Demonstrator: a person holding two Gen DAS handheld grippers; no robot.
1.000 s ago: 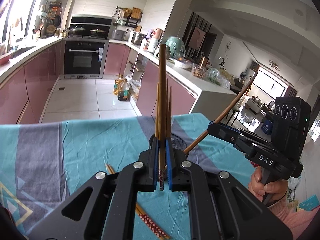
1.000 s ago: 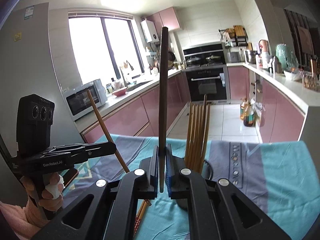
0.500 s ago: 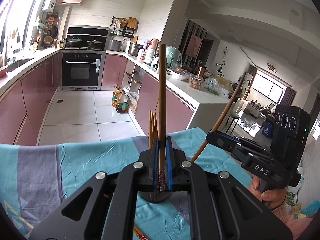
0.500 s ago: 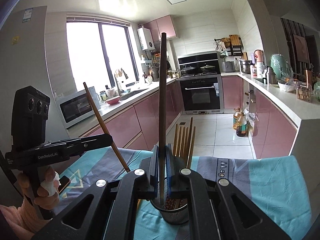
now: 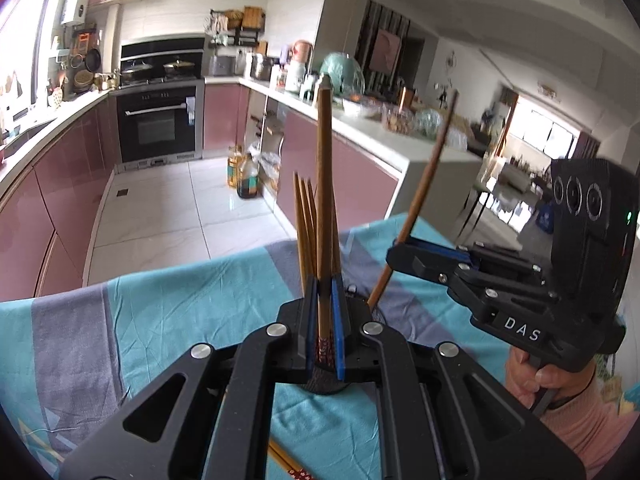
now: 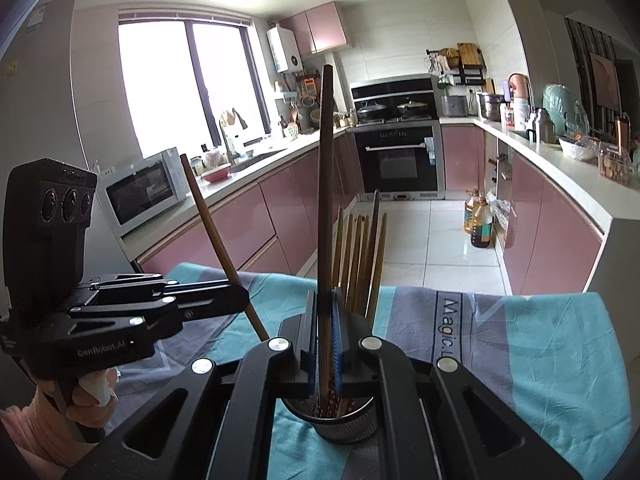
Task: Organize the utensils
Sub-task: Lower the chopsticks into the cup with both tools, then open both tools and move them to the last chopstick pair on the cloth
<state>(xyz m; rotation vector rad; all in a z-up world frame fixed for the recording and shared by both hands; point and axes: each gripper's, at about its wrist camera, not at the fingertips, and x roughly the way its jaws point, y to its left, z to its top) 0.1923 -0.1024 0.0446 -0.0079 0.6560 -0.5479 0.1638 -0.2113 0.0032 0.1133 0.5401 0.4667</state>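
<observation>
Clamping one chopstick each: left gripper point(image 5: 325, 330) tight on light chopstick point(image 5: 323, 200), right gripper point(image 6: 324, 344) on dark chopstick point(image 6: 325, 200), both above mesh holder point(image 6: 344, 420), more chopsticks point(image 6: 360, 256) at 1 o'clock.

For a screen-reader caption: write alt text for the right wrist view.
The right claw is shut on one upright dark chopstick above a mesh holder of chopsticks on a teal and grey tablecloth. At left, the left claw grips a slanted chopstick, with a pink-cabinet kitchen behind.
</observation>
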